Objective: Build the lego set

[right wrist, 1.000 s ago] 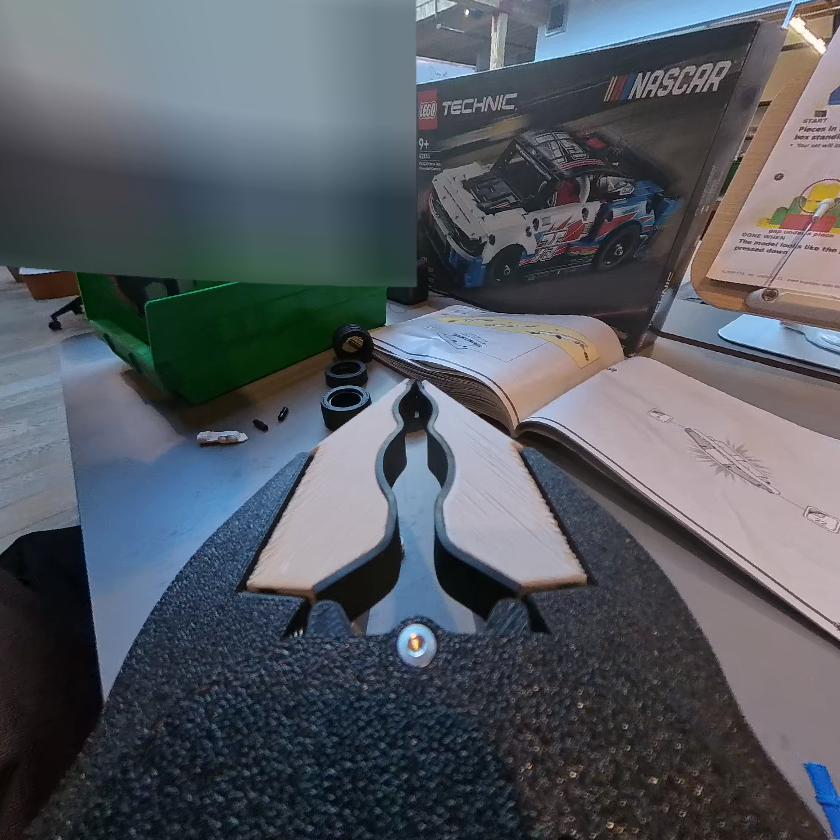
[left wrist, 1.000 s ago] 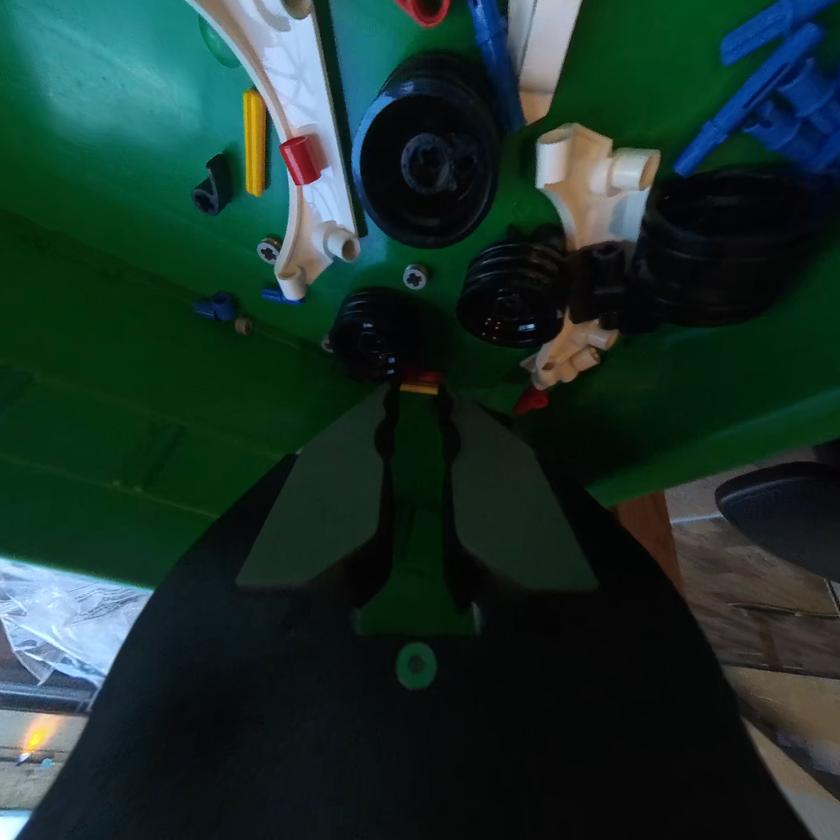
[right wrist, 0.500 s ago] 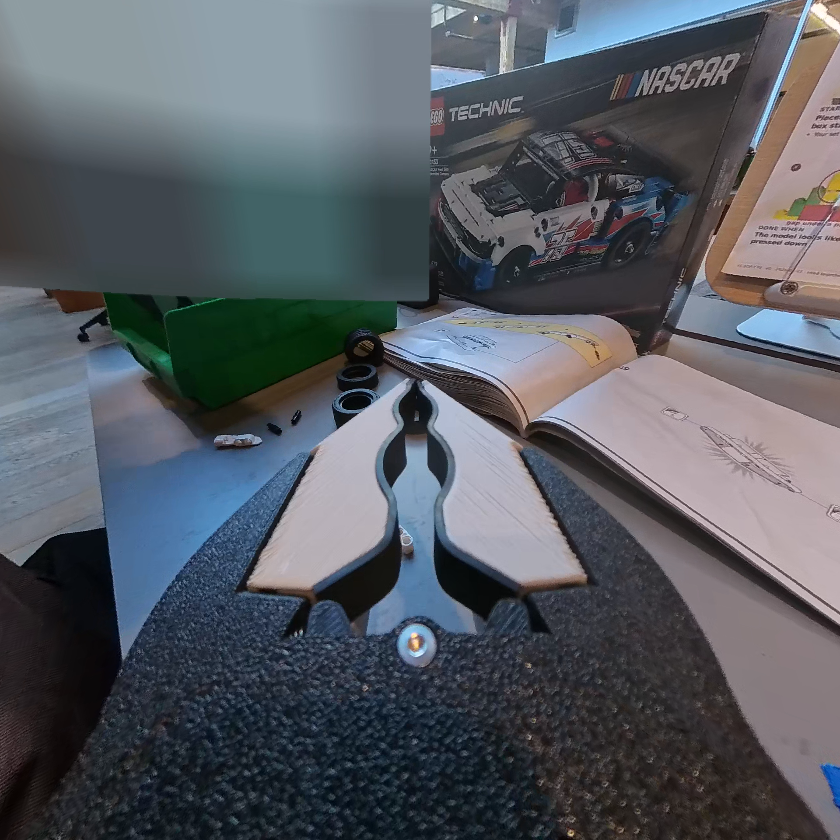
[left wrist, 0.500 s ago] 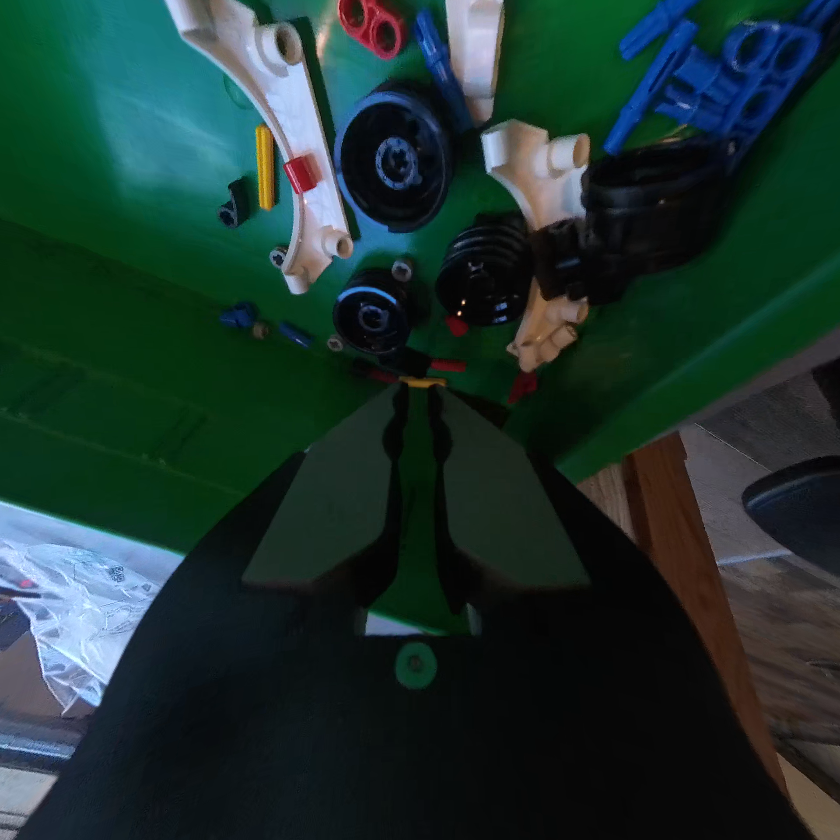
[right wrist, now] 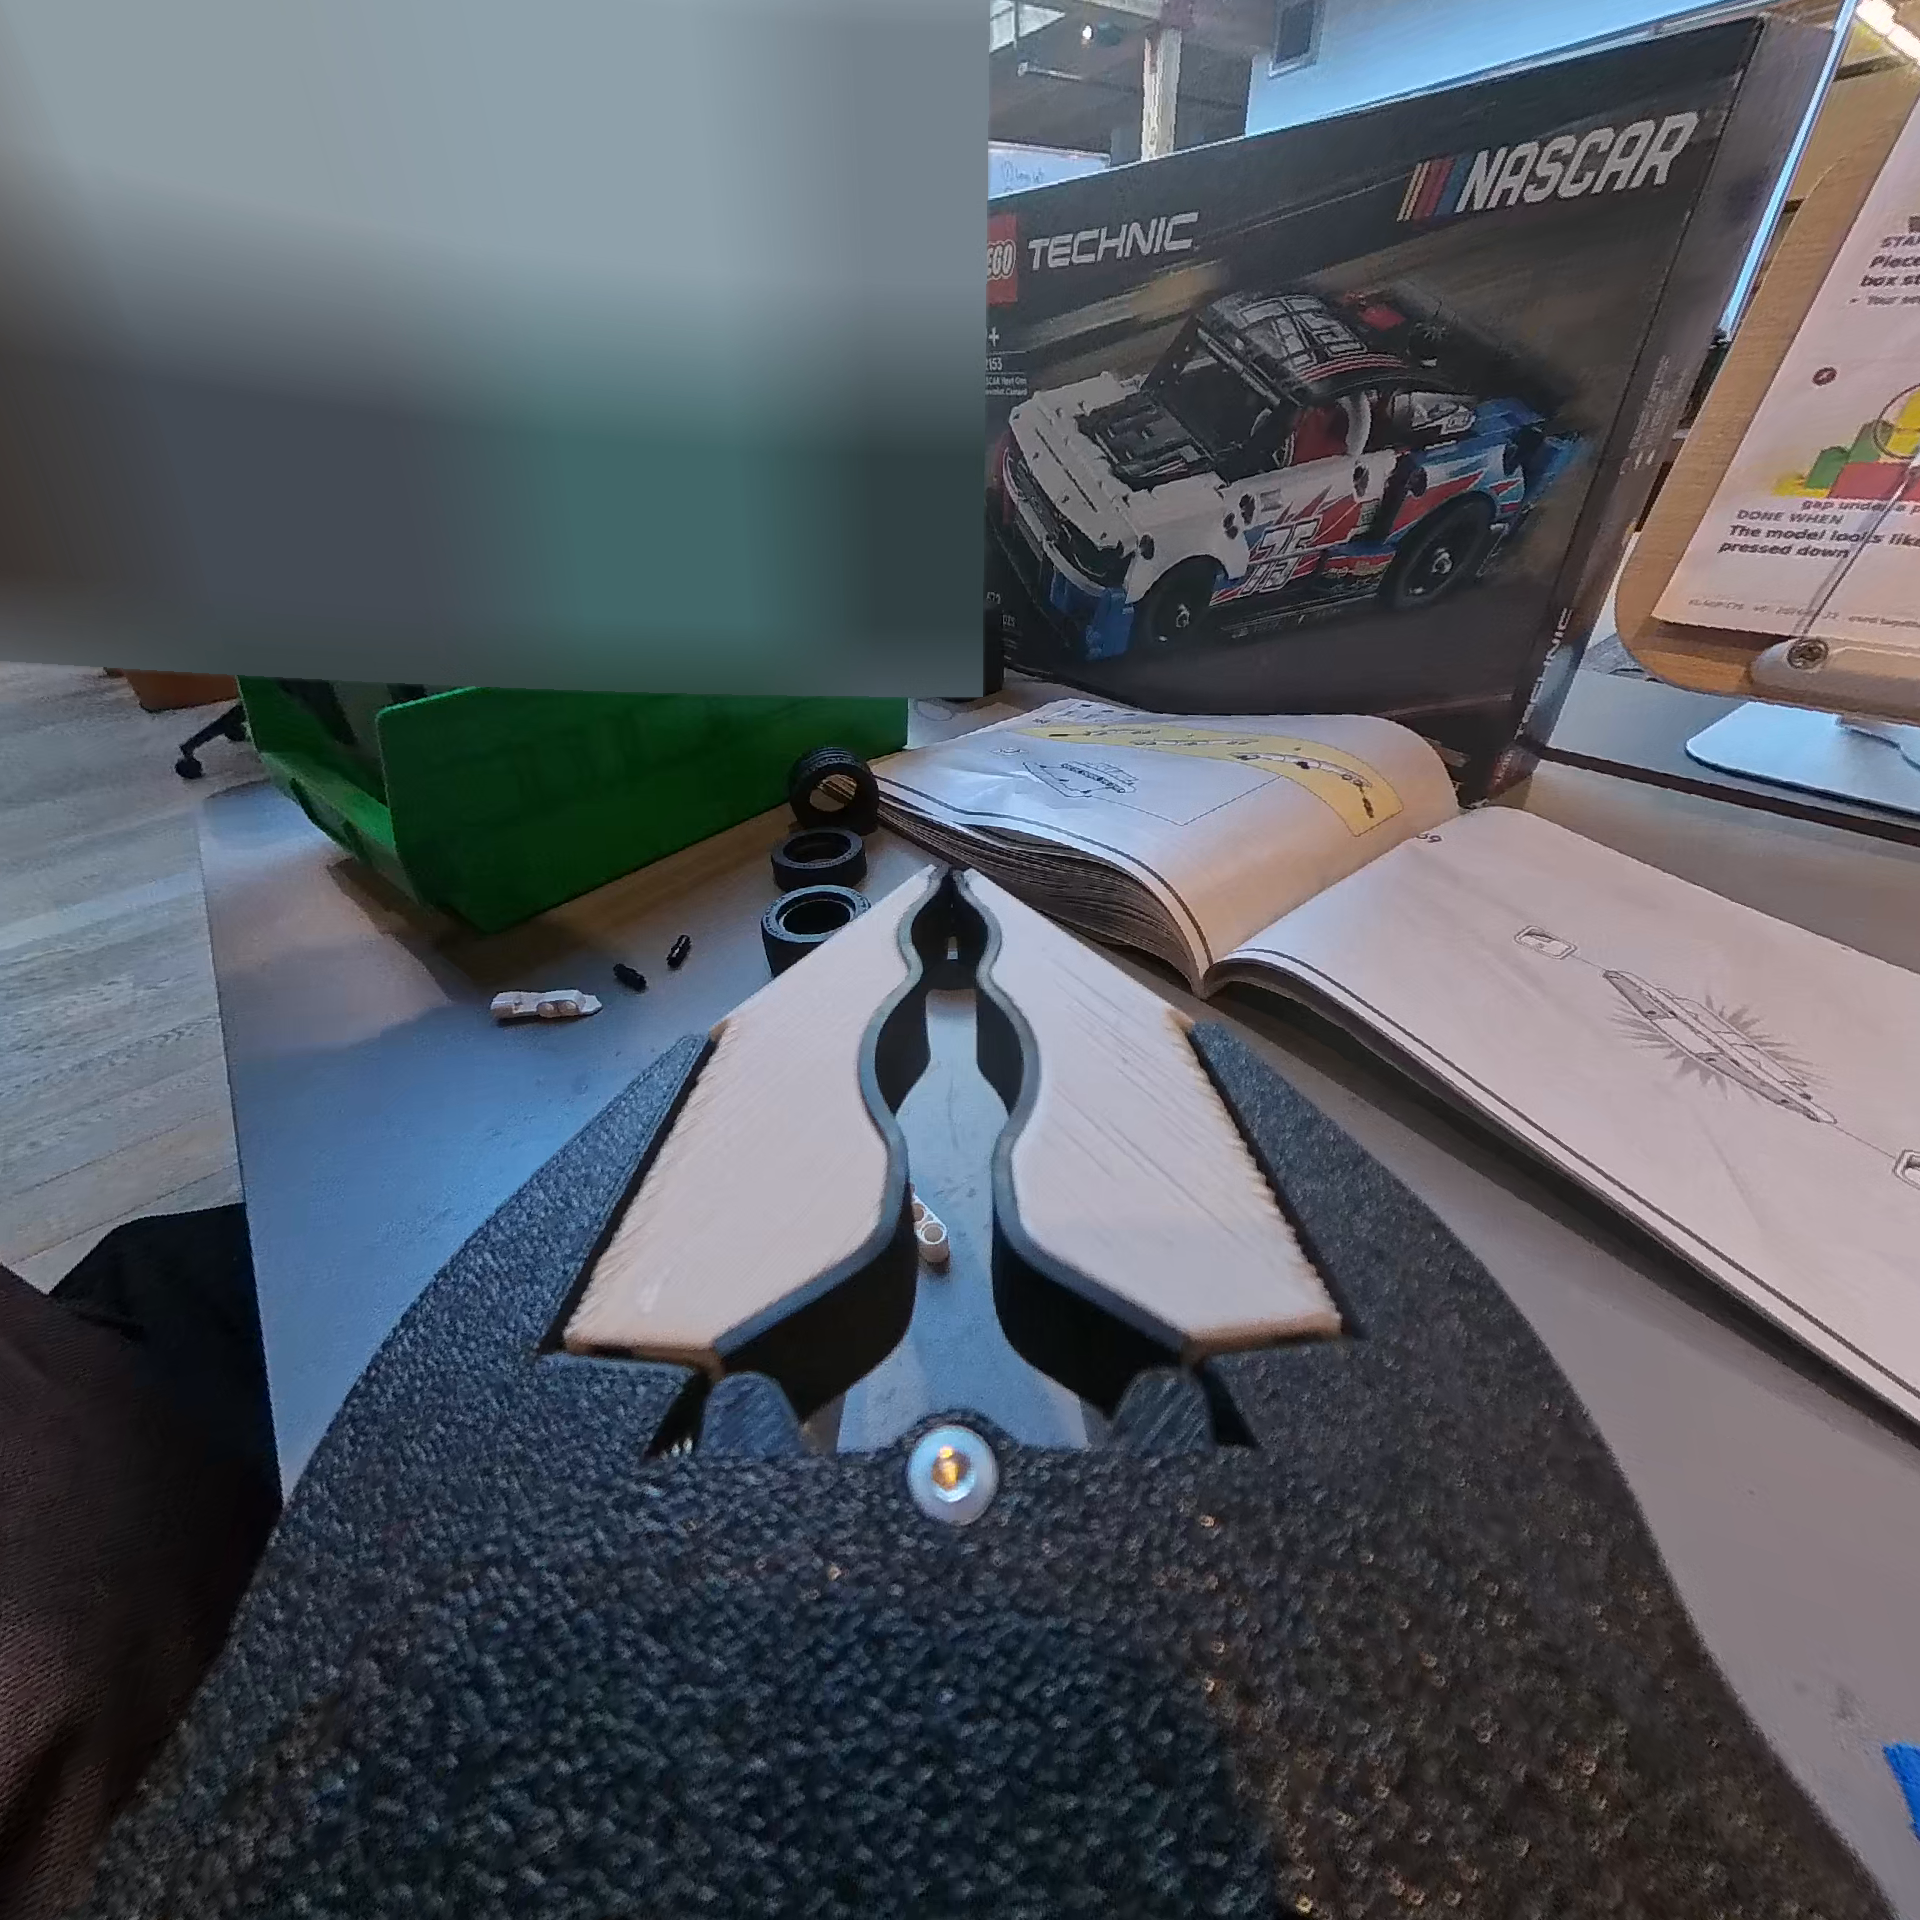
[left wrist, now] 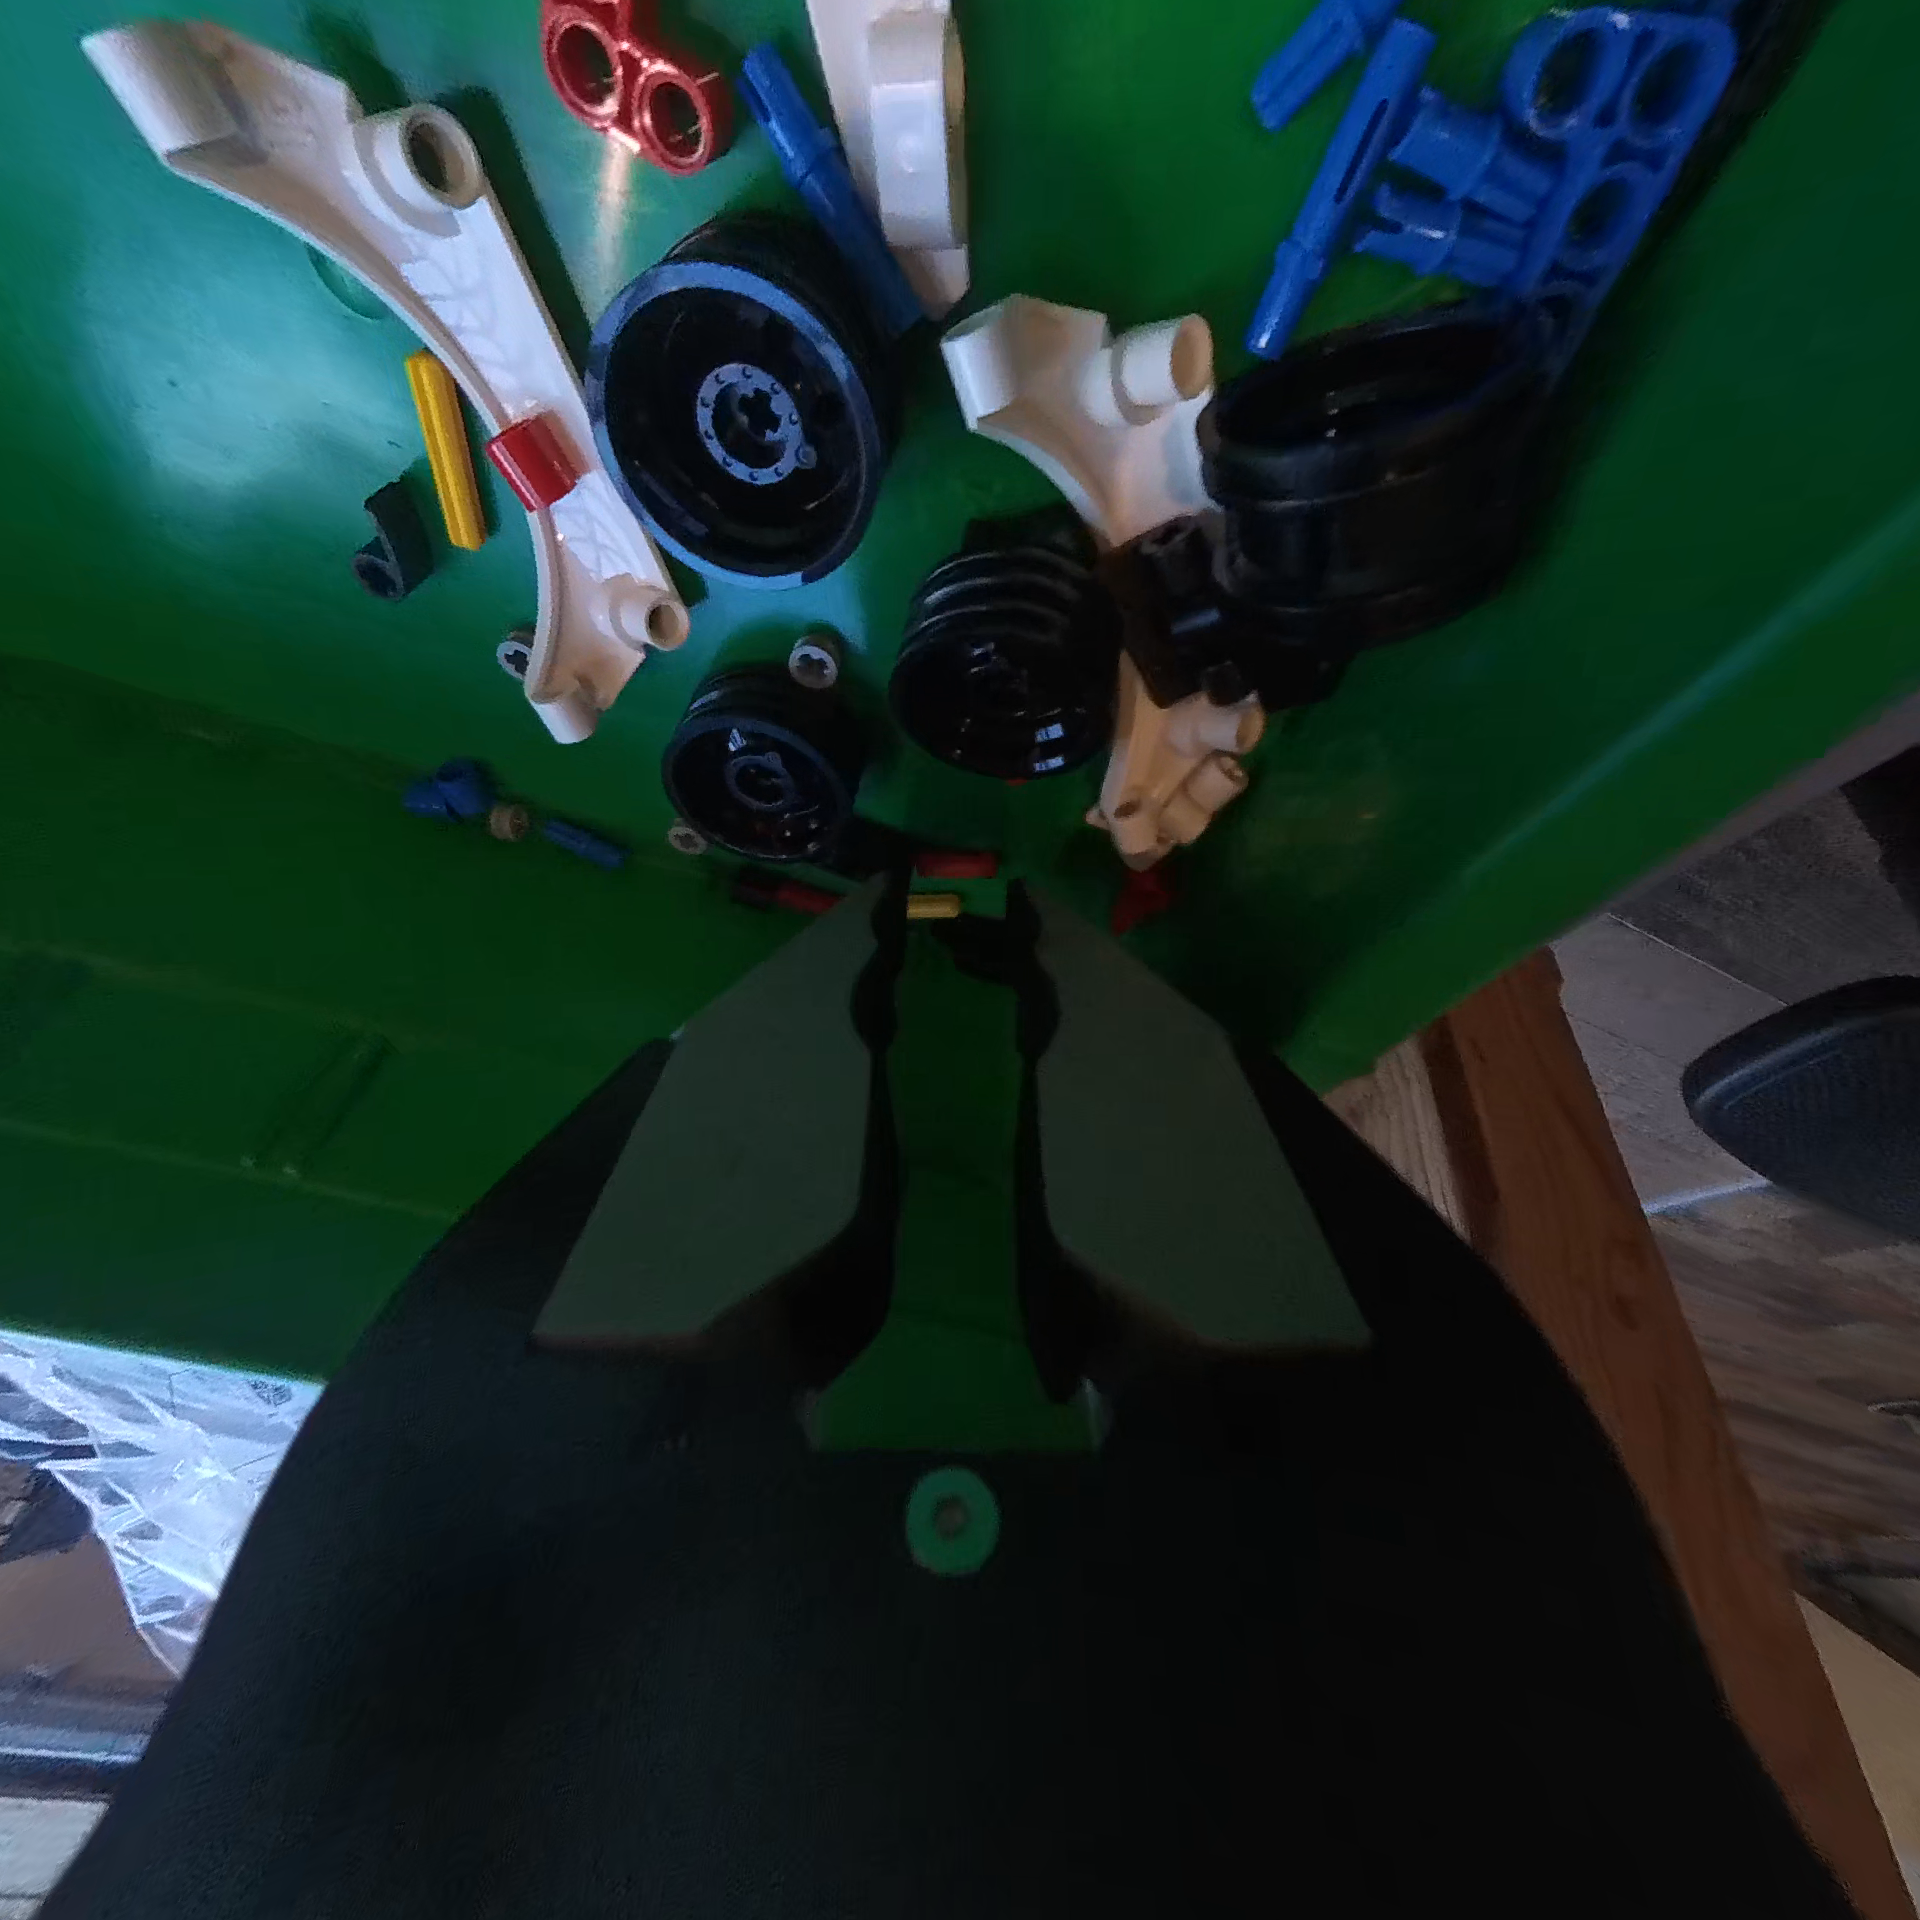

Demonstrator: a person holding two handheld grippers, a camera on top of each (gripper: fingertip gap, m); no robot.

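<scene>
i'm looking down into the green bin (left wrist: pixel 187 260), where the largest black wheel (left wrist: pixel 738 416) is lying flat, hub up. the long white curved panel (left wrist: pixel 457 332) is running from far left toward the near wall, a yellow axle (left wrist: pixel 445 449) lying alongside it. my left gripper (left wrist: pixel 951 902) is hanging with a narrow gap, its tips bracketing a short yellow pin (left wrist: pixel 932 906) lying crosswise, not clamped. my right gripper (right wrist: pixel 950 881) is sitting closed and empty over the grey table (right wrist: pixel 343 1039), aimed at the open instruction book (right wrist: pixel 1351 914).
</scene>
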